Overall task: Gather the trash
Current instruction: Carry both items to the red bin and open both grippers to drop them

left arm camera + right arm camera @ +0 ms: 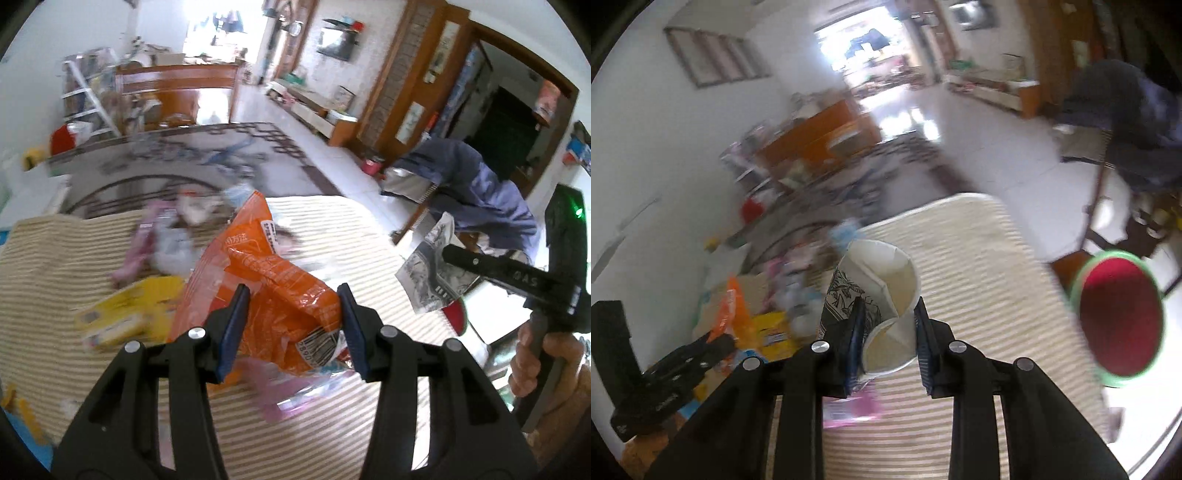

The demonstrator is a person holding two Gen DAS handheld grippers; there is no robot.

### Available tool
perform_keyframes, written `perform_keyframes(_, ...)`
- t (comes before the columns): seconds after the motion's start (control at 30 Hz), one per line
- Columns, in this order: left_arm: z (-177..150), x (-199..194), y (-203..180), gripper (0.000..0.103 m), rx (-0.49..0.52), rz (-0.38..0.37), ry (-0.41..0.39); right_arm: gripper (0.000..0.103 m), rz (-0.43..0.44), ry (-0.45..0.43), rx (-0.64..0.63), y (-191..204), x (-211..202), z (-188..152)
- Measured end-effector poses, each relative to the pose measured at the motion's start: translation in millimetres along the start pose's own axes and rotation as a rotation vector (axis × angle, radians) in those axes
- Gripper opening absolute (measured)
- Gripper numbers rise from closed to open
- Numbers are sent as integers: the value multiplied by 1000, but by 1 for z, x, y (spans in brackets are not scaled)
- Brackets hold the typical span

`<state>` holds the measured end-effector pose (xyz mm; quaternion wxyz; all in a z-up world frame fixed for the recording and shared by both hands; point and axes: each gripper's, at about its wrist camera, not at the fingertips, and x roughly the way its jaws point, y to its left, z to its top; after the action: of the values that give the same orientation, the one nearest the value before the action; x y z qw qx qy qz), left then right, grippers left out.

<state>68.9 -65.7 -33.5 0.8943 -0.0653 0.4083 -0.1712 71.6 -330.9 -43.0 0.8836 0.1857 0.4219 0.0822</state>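
Observation:
My left gripper [293,301] is shut on a crumpled orange snack bag [273,284], lifted above the striped mat [92,362]. My right gripper [890,314] is shut on a squashed paper cup [877,295] with a black-and-white print, held over the same striped mat [979,266]. The left wrist view shows that right gripper [448,251] at the right edge, in a person's hand [546,365], with the paper cup [428,273] in it. The right wrist view shows the left gripper [718,338] at lower left with the orange bag [733,306]. More trash lies on the mat: a yellow packet [125,314], pink wrappers [142,240] and a pink piece [849,406].
A red round bin with a green rim [1119,314] stands to the right of the mat. A patterned rug [177,158], wooden furniture [177,92] and a white rack [85,99] lie beyond. A chair draped with blue cloth [472,184] stands at the right.

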Motion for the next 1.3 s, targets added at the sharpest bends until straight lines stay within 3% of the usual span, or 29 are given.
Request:
perform_keyframes(0.27,14,89,-129,47,84,-211,109,26,-180,-8,158,-147,-29,10)
perform_keyframes(0.5,2,171,-257,49,241,-323,224,26,-319,-25,197,-229,-65,7)
perform_keyframes(0.53,-1,177,-267,53,256,-324,230,26,-330,-26,207,-239,-69,6)
perform_keyframes(0.63,-3,195,-297,81,302,-312,249,26,-349,-20,225,-261,-71,5)
perform_keyframes(0.67,-2,197,-303,81,306,-311,242,26,-353,-16,222,-268,-69,6)
perform_keyframes(0.83,2,191,-303,83,293,-269,228,26,-343,40,207,-282,-49,3)
perform_keyframes(1.17,1,173,-245,84,151,-126,224,29,-306,170,220,-297,5,0)
perform_keyframes(1.2,2,172,-239,84,142,-111,220,35,-305,172,225,-297,7,0)
perform_keyframes(1.23,2,169,-233,84,133,-101,216,48,-309,166,232,-297,8,0)
perform_keyframes(1.3,2,166,-227,84,122,-85,208,56,-320,142,236,-294,6,2)
